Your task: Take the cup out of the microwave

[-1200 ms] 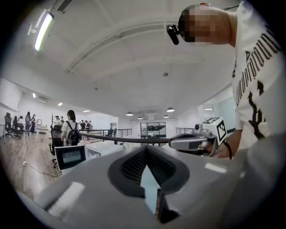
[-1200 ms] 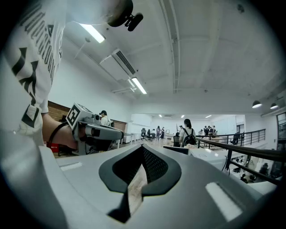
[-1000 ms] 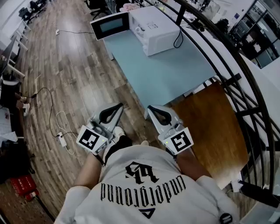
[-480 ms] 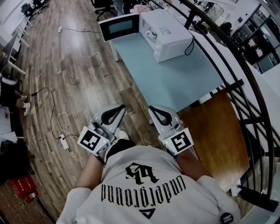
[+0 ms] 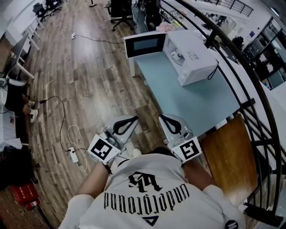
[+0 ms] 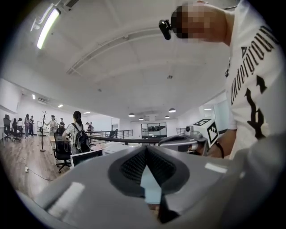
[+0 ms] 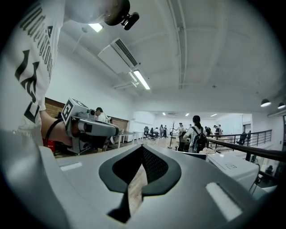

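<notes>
A white microwave [image 5: 192, 56] stands at the far end of a light blue table [image 5: 196, 100], and its door [image 5: 144, 44] hangs wide open to the left. In the opening a small white cup [image 5: 177, 57] shows. My left gripper [image 5: 126, 125] and right gripper [image 5: 172, 124] are held side by side close to my body, well short of the microwave, both shut and empty. In the left gripper view the left gripper [image 6: 146, 150] has its tips together, with the open door [image 6: 85, 156] ahead. The right gripper [image 7: 143, 147] is shut too, with the microwave [image 7: 232, 167] ahead at the right.
Wood floor lies at the left with cables and a power strip [image 5: 73, 154]. A black curved railing [image 5: 250, 85] and a brown wooden panel [image 5: 230, 156] border the table at the right. Office chairs [image 5: 120, 9] and several people [image 6: 78, 136] are further off.
The person has walked towards the table: the microwave and its door have slid right and down in the head view. Both grippers stay shut and side by side.
</notes>
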`<state>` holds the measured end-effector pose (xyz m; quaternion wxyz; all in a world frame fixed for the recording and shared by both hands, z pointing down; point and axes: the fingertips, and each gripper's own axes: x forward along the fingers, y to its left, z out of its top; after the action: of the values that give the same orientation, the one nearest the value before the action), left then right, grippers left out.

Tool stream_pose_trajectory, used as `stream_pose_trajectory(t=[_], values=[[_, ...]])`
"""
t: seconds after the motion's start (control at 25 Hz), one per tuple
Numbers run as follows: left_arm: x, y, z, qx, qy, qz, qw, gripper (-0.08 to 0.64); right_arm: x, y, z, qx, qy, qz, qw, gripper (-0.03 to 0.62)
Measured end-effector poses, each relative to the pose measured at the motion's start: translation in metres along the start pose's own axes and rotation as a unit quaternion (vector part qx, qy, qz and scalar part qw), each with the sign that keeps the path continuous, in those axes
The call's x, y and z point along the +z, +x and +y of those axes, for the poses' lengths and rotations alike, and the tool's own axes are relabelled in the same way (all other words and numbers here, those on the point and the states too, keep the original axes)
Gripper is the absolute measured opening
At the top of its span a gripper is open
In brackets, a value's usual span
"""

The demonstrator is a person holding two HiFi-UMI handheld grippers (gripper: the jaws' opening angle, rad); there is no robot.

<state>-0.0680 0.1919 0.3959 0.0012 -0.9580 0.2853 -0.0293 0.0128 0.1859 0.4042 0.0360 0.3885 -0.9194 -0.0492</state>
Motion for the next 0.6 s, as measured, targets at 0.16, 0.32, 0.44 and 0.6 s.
stream_pose_trajectory(t=[0.16,0.32,0.44,0.6], values=[[0.000,-0.005,0.035,0.009,-0.003,-0.009,0.9999,0.051,-0.004,0.034,-0.005,0.002,0.002,0.002,1.000,0.003],[-0.003,-0.005,0.065,0.020,-0.009,-0.007,0.9997,0.051,-0.011,0.067,-0.015,0.011,0.005,0.011,1.000,0.003],[-0.011,-0.004,0.095,0.029,0.002,-0.008,0.9996,0.051,-0.015,0.096,-0.025,0.015,-0.001,-0.003,1.000,0.003],[-0.017,0.007,0.136,0.038,0.012,-0.008,0.9992,0.050,-0.019,0.131,-0.050,0.020,0.000,-0.011,1.000,0.003]])
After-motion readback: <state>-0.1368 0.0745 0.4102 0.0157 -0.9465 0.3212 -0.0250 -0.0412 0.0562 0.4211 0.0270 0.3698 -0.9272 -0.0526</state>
